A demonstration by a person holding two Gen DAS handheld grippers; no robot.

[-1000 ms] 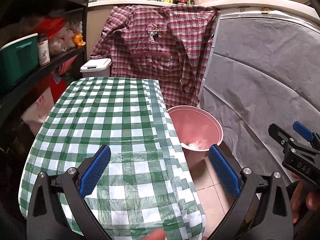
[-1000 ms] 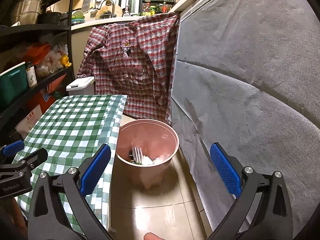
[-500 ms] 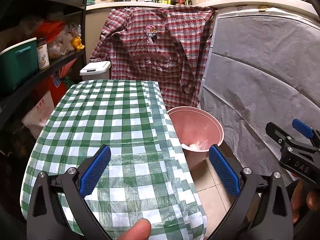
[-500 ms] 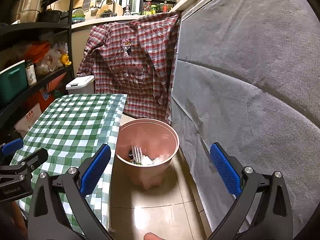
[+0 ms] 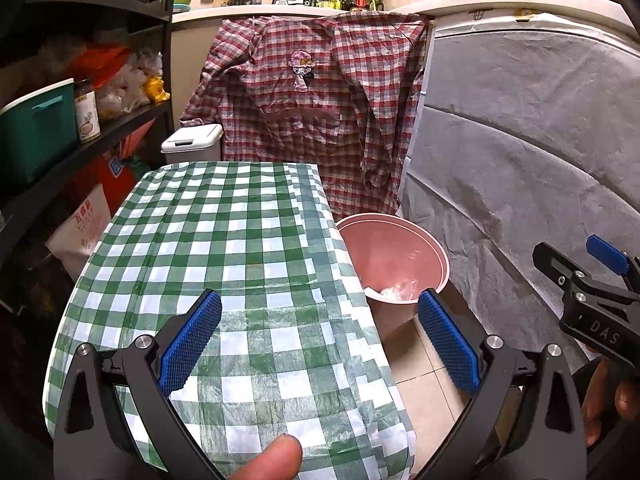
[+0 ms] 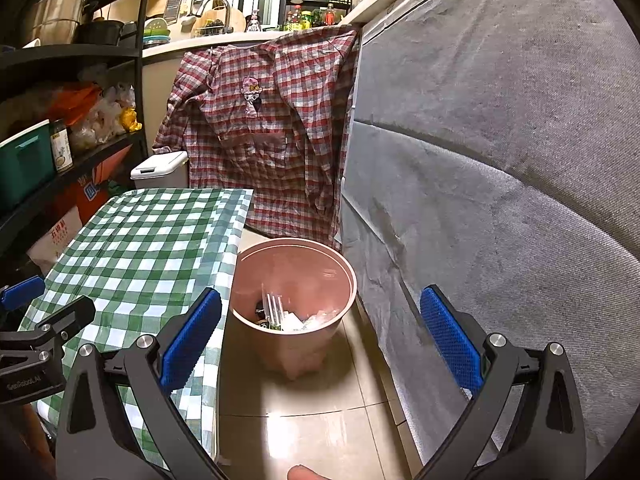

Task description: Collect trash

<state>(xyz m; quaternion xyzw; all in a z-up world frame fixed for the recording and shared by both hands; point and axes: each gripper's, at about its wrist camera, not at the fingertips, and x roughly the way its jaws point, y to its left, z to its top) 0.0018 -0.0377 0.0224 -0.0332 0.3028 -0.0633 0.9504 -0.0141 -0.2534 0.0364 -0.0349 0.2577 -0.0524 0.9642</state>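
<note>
Both the left gripper (image 5: pixel 318 342) and right gripper (image 6: pixel 320 340) hold their jaws wide apart, empty. Only the right wrist view shows a plastic fork (image 6: pixel 274 308) among the trash in the pink bin (image 6: pixel 320 334); the left sees mostly the checked table (image 5: pixel 224 248).

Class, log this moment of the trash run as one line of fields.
left hand-held gripper: open, empty | right hand-held gripper: open, empty | pink bin: on floor, holds trash | checked tablecloth: bare

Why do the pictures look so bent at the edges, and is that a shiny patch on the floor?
Both wrist views are fisheye, so the black shelves and the grey cover bow outward and the corners go dark. In the right wrist view the warm indoor light glares off the floor tiles in front of the pink bin. In the left wrist view a fingertip at the bottom edge is blurred.
</note>
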